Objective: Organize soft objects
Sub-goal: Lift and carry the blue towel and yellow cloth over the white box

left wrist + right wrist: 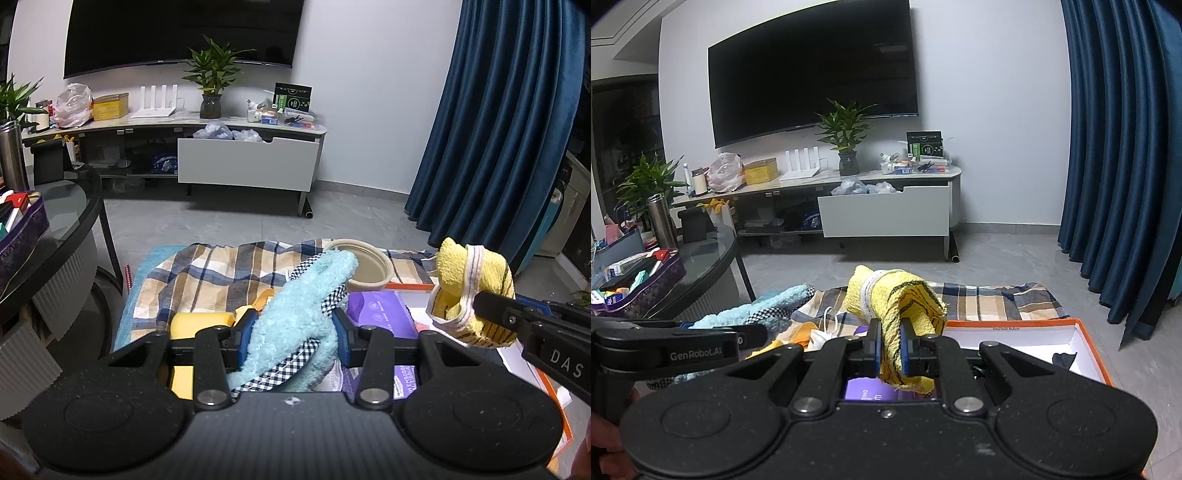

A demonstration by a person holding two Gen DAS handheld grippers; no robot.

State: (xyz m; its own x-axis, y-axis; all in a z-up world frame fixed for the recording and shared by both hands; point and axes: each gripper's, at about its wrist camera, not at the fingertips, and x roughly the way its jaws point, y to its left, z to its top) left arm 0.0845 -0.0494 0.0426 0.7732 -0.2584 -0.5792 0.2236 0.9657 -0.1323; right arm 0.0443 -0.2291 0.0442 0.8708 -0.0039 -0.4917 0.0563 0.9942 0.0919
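My left gripper is shut on a fluffy light-blue cloth with checked trim, held above the plaid cloth. My right gripper is shut on a yellow towel with dark stripes and white trim, lifted over the pile. The yellow towel also shows at the right of the left wrist view, and the right gripper's finger enters there. The blue cloth shows at the left of the right wrist view. A purple tissue pack and a yellow sponge-like block lie below.
An orange-rimmed white box sits at the right. A beige round bowl stands on the plaid cloth. A dark glass table with a purple tray is at the left. A TV cabinet with an open drawer and blue curtains are behind.
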